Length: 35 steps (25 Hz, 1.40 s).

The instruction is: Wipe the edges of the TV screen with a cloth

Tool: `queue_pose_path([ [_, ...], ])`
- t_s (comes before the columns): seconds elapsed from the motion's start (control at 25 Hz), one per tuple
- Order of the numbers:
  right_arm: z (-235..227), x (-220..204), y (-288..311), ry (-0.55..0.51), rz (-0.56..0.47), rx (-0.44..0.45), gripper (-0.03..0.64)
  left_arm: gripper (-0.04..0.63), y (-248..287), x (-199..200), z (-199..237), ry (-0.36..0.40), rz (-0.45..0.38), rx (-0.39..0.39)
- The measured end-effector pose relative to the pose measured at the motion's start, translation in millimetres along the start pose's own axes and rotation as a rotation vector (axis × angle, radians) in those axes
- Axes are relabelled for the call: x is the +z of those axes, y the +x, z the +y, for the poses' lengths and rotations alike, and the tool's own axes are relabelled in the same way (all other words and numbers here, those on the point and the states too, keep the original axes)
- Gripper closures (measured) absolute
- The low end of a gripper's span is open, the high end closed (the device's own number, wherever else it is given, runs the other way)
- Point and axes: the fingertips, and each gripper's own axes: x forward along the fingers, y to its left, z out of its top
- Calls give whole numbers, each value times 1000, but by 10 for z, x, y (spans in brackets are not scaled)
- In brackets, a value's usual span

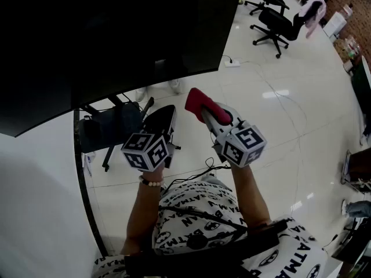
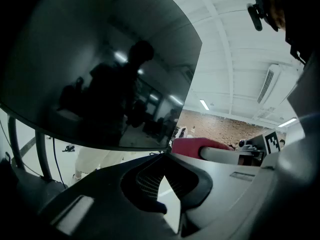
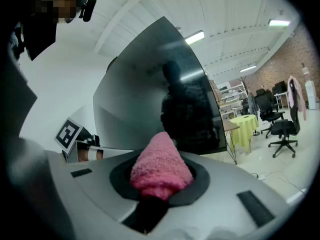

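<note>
Pink fluffy cloth (image 1: 203,104) (image 3: 161,166) bunched in right gripper (image 1: 211,113) (image 3: 161,178), jaws clamped on it, tuft sticking out past tips. Cloth held just under lower edge of large black TV screen (image 1: 116,33) (image 3: 150,84), near its right corner; small gap visible in head view. Left gripper (image 1: 162,117) (image 2: 162,156) alongside, jaws closed tip to tip, nothing between them, also below screen edge. White glossy floor (image 1: 278,120) beneath.

The glossy white floor (image 1: 278,132) carries black office chairs (image 1: 275,23) and a white power strip (image 1: 232,63).
</note>
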Motion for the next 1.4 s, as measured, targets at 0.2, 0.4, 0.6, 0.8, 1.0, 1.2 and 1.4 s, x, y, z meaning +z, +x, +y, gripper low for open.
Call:
queue_pose_path([
  [0.2, -211, -42, 16, -24, -5, -55, 540, 604, 81, -64, 6, 3, 7, -1],
  [0.4, -819, -49, -40, -114, 17, -211, 540, 604, 129, -78, -61, 9, 6, 13],
  [0.6, -1569, -18, 9, -167, 62, -401, 540, 604, 277, -63, -101, 18, -2, 29],
  [0.8, -1877, -140, 327, -207, 120, -432, 540, 604, 347, -64, -116, 13, -23, 49],
  [1.0, -1815, -230, 557, -211, 116, -355, 540, 605, 332, -88, -119, 5, -28, 73],
  [1.2, -1797, -108, 699, -237, 83, -310, 540, 604, 357, -90, -51, 10, -22, 89],
  [1.4, -1752, 71, 680, -310, 31, -259, 540, 604, 331, -68, -82, 18, -19, 87],
])
